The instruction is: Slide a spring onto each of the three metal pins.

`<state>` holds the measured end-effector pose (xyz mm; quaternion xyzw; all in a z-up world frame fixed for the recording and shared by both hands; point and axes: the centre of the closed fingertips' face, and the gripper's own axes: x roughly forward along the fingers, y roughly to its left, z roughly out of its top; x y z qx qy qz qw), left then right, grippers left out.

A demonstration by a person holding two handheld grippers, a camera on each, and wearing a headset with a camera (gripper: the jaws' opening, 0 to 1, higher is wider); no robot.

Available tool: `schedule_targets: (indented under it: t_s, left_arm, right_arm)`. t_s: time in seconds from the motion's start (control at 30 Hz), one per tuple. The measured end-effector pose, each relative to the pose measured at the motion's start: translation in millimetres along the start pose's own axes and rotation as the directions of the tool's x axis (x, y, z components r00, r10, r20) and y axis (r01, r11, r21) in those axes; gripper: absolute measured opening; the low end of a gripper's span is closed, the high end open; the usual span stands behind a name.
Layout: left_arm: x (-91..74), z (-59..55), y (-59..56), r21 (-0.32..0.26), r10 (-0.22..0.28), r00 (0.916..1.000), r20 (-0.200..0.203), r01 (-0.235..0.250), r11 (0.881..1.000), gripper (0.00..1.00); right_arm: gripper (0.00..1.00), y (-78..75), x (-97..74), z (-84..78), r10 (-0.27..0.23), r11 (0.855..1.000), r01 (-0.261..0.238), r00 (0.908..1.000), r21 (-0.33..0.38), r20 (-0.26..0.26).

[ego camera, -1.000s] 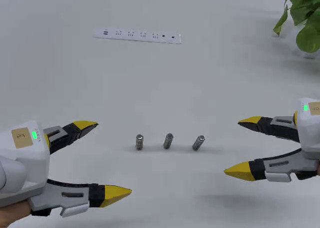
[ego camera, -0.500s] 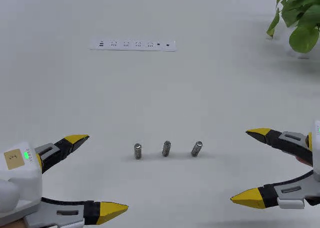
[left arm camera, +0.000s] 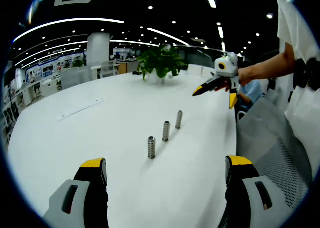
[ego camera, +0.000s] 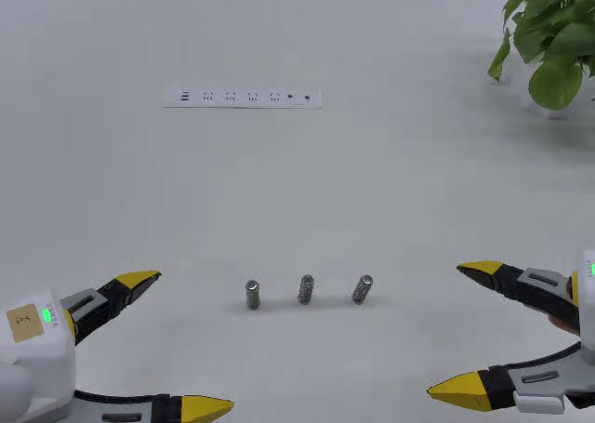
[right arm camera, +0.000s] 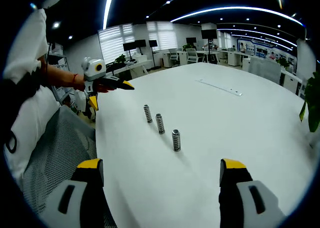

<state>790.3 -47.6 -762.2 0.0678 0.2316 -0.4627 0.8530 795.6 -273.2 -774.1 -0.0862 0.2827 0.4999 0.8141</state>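
Head view: three upright pins (ego camera: 306,289), each wearing a spring (ego camera: 363,290), stand in a row on the white surface (ego camera: 372,191). They sit between the left gripper (ego camera: 186,341) and right gripper (ego camera: 450,330), both spread wide and empty (a power strip (ego camera: 244,98) and a plant (ego camera: 548,42) lie beyond).

Left gripper view: jaws wide apart, with the pins (left arm camera: 166,131) ahead and the right gripper (left arm camera: 214,98) past them.

Right gripper view: jaws wide apart, with the row (right arm camera: 160,123) ahead.

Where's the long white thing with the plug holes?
In the head view the power strip lies flat on the table, far beyond the three pins and left of the plant.
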Motion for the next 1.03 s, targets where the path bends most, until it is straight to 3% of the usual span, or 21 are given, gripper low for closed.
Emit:
schedule_targets:
  t_s: [1.03]
  left_arm:
    - [2.5, -2.3, -2.3, 0.001, -0.022, 0.9997, 0.004, 0.022, 1.000, 1.00]
  right_arm:
    - [0.96, 6.4, 0.2, -0.4, 0.001, 1.000, -0.001, 0.9999, -0.012, -0.015]
